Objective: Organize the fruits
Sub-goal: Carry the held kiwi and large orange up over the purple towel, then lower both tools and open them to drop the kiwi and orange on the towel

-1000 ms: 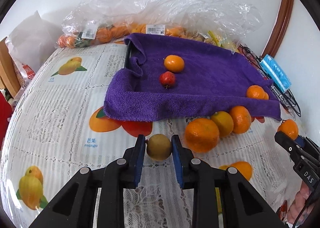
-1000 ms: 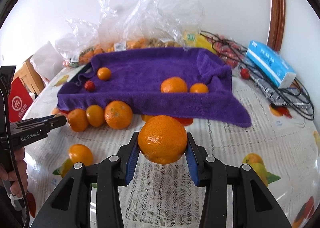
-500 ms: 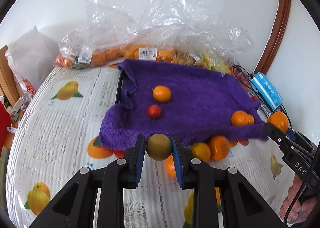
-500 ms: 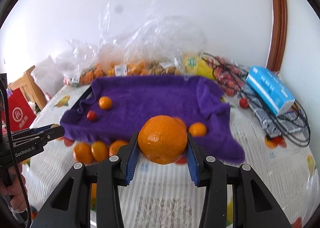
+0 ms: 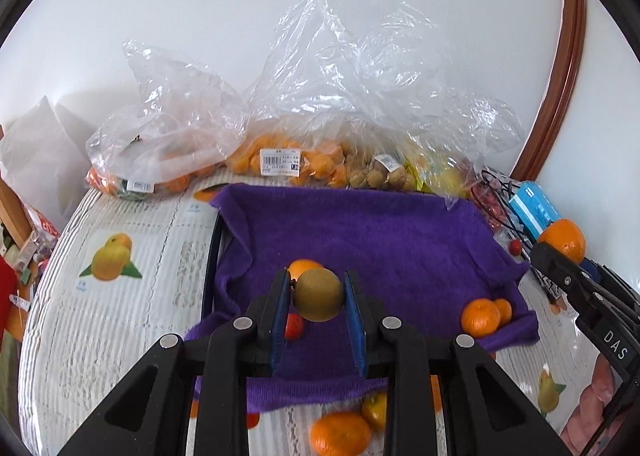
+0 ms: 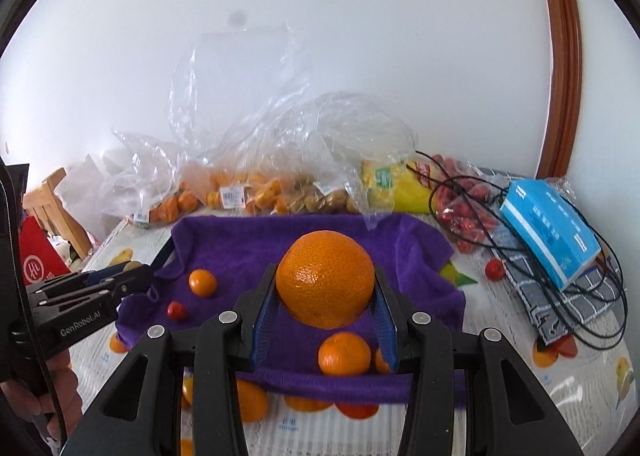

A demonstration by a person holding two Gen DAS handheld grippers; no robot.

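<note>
Left wrist view: left gripper (image 5: 319, 302) clamped on a small olive-brown fruit (image 5: 319, 299), held above the purple towel (image 5: 372, 232). Right gripper (image 6: 325, 294) clamped on a big orange (image 6: 325, 279) over the same towel. Risk: round fruit could roll off the towel's low front edge on release, or knock the small orange (image 6: 344, 353) below

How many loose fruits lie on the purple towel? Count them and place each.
4. A small orange and a red fruit lie at the purple towel's left; a mandarin and a smaller orange sit together near its front edge. More may be hidden from view.
</note>
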